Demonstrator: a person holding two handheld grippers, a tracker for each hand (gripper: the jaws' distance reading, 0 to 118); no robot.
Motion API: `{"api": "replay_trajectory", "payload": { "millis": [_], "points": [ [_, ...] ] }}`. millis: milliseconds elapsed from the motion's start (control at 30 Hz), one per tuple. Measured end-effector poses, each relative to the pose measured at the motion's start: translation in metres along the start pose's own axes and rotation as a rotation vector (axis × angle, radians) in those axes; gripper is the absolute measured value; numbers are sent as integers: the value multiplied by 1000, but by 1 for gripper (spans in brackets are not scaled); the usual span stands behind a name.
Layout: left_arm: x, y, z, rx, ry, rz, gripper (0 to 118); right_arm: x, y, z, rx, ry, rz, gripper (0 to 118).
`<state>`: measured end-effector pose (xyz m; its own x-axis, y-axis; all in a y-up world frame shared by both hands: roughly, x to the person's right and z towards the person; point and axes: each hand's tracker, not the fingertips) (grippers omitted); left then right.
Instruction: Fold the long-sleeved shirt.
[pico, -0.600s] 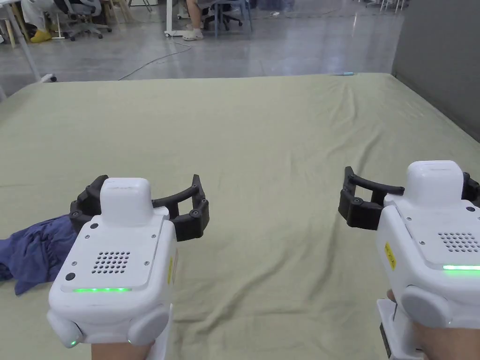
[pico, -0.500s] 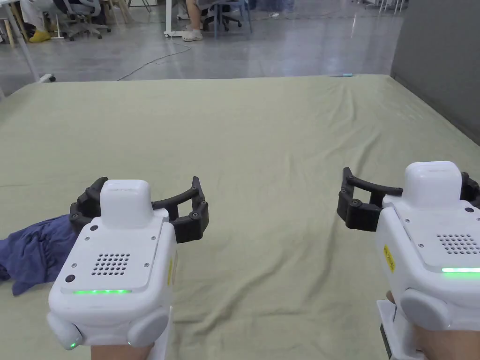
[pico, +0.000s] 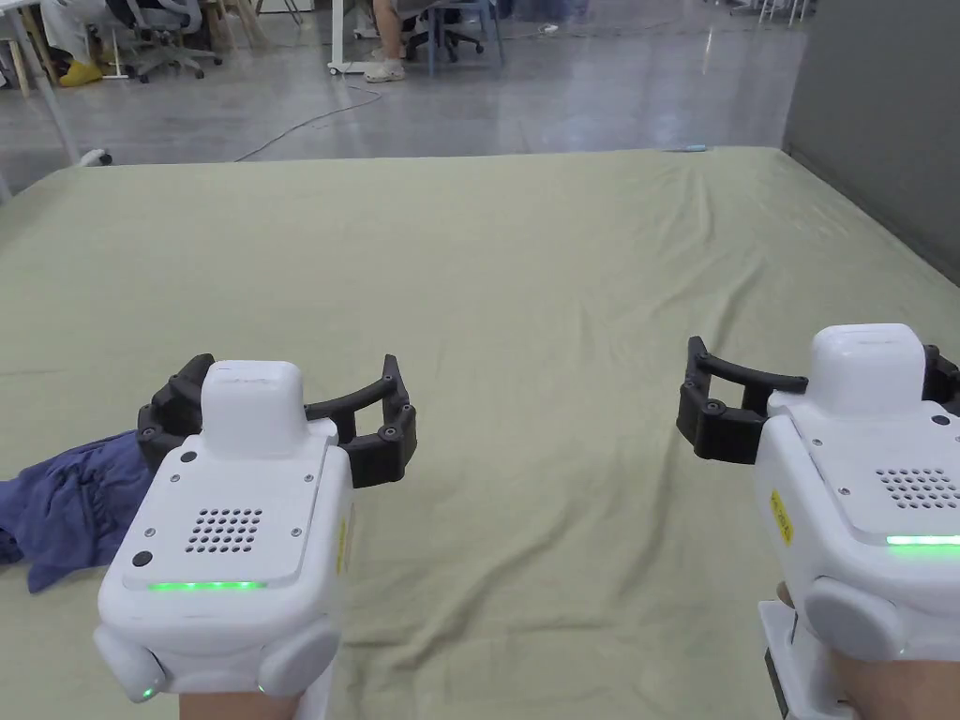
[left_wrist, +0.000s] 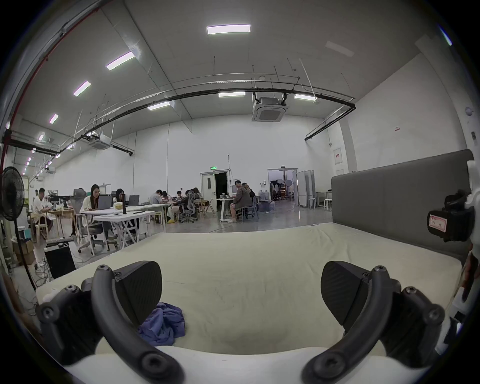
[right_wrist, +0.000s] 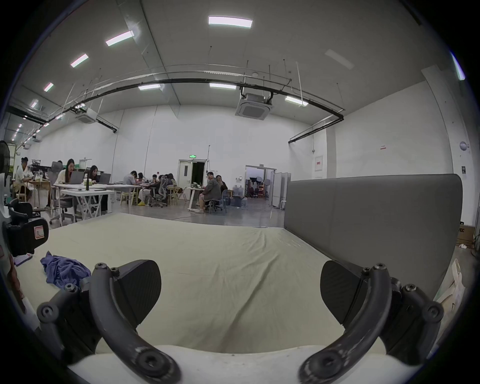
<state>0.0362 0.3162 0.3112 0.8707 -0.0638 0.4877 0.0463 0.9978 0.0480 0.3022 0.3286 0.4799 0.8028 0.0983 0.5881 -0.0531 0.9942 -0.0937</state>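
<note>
A blue-purple shirt lies crumpled in a heap at the near left of the green-sheeted bed. It also shows low and left in the left gripper view as the shirt, and at the left in the right gripper view as the shirt. My left gripper hovers just right of the heap, open, with nothing between its jaws. My right gripper hangs over the bare sheet at the near right, also open and holding nothing. The left jaw partly hides the shirt's right edge.
A grey padded panel runs along the bed's right side. Beyond the far edge is a grey floor with a cable, desks, chairs and seated people. A small light-blue item lies at the far edge.
Nothing has moved but for slight camera sway; both grippers hold the same places and stay open.
</note>
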Motion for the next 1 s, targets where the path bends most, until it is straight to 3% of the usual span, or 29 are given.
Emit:
{"api": "replay_trajectory", "payload": {
  "millis": [267,800,1000],
  "points": [
    [3,-1,1,5,-1,-36,118,-6,-2,-2,-21,-20,35,118],
    [2,-2,1,-7,-15,-12,118,0,-1,1,-18,-17,6,118],
    [2,1,1,3,-14,-16,118,-3,0,2,-13,-25,60,118]
  ]
}}
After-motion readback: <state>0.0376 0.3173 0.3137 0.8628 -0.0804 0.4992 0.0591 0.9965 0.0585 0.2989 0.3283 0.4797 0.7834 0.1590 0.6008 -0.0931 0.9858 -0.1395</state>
